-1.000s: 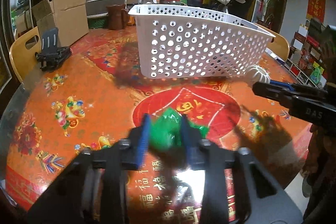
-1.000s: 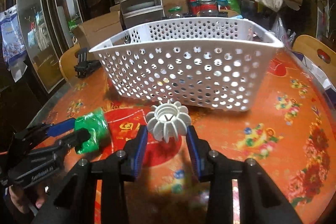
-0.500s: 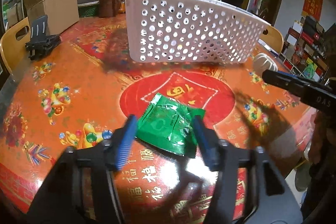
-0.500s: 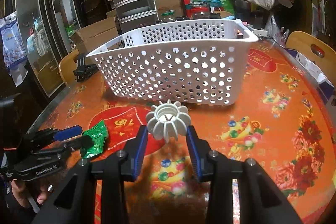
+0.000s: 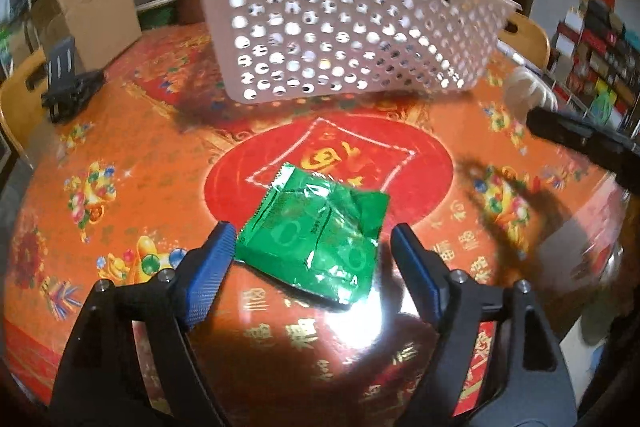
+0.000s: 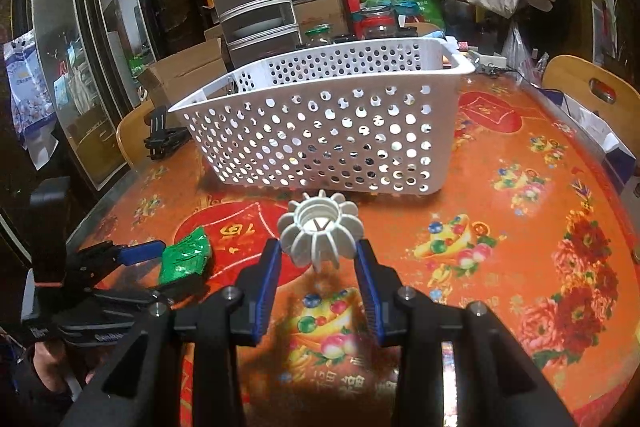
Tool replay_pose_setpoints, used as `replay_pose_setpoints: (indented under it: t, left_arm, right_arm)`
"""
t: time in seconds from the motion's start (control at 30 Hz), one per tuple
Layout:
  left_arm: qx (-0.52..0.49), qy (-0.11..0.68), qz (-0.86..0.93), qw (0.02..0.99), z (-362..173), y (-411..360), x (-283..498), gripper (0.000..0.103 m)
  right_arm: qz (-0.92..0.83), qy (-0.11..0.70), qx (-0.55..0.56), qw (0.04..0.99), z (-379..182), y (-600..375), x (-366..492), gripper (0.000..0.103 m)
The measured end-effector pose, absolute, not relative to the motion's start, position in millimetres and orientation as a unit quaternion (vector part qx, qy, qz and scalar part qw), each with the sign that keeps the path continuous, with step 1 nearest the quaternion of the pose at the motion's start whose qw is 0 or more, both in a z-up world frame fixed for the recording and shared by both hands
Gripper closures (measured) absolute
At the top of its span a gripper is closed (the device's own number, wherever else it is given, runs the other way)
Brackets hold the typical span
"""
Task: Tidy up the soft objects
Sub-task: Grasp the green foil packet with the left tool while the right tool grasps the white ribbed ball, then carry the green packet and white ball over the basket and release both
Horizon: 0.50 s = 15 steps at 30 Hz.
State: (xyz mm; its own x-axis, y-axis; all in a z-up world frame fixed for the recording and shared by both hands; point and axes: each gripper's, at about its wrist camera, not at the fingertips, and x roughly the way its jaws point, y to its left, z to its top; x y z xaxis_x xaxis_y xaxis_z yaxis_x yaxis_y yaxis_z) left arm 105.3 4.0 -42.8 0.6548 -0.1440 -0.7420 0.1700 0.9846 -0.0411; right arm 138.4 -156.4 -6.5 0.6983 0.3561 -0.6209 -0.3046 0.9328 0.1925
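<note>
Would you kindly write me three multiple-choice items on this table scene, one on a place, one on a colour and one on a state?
1. Where does the packet lie?
A. inside the basket
B. on the table between the left tool's fingers
C. on a chair

2. What colour is the packet?
A. green
B. yellow
C. white

3. What is the right tool doing?
A. standing open over nothing
B. gripping the basket rim
C. gripping the white ribbed ball

Key:
1 B: the packet lies flat on the table, in front of the basket, with the left tool open around it.
2 A: its foil is green.
3 C: the right tool pinches the white ribbed ball.
</note>
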Motion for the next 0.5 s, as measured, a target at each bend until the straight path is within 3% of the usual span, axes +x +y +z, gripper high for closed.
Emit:
replay_pose_setpoints:
  t: [0.07,0.1,0.13,0.17,0.5]
  left_arm:
    - [0.016,0.404,-0.087,0.910,-42.8,2.0,105.0,0.030]
    - [0.015,0.403,-0.088,0.911,-42.3,1.5,104.7,0.035]
    - [0.015,0.402,-0.089,0.911,-41.5,0.8,104.1,0.046]
    - [0.016,0.402,-0.089,0.911,-40.9,-0.3,103.8,0.049]
    - [0.021,0.385,-0.099,0.917,-39.9,-4.7,93.3,0.057]
  right_arm:
    - [0.181,0.343,0.038,0.921,-5.7,-156.4,137.1,0.066]
    - [0.182,0.342,0.038,0.921,-5.0,-156.6,136.0,0.066]
    - [0.182,0.342,0.038,0.921,-4.8,-156.5,135.4,0.066]
    - [0.182,0.341,0.038,0.921,-4.4,-156.7,134.8,0.066]
    - [0.187,0.332,0.036,0.924,3.5,-153.9,128.9,0.066]
